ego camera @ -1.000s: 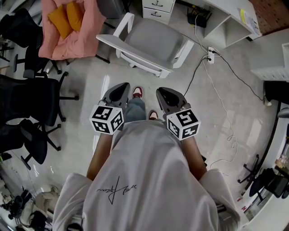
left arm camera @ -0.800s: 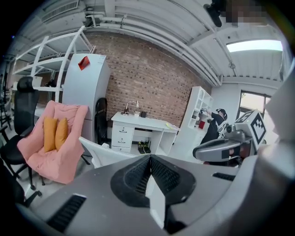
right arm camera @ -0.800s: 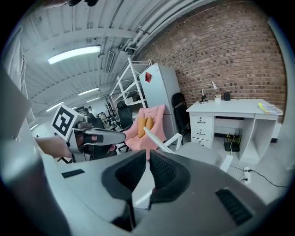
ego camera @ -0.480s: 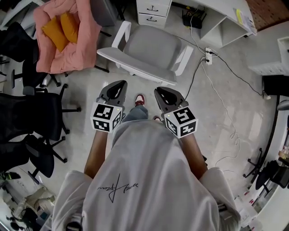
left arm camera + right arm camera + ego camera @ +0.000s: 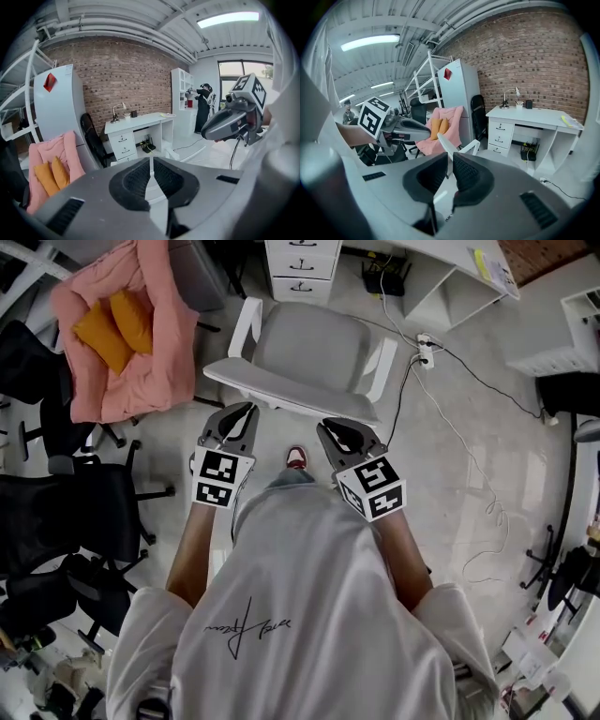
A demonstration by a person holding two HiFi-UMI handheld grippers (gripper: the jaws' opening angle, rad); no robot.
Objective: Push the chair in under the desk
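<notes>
Chair (image 5: 314, 348) being faced by left gripper (image 5: 244, 411), right gripper (image 5: 330, 430); jaws pressed together, empty. Risk: uneven push being turned into swivel; wheels being caught by floor cable (image 5: 409, 376).

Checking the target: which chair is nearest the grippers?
The white chair with the grey seat, directly ahead; the pink-draped chair and black chairs stand left.

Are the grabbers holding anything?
Nothing is held. The left gripper and right gripper are both shut and empty, near the white chair.
</notes>
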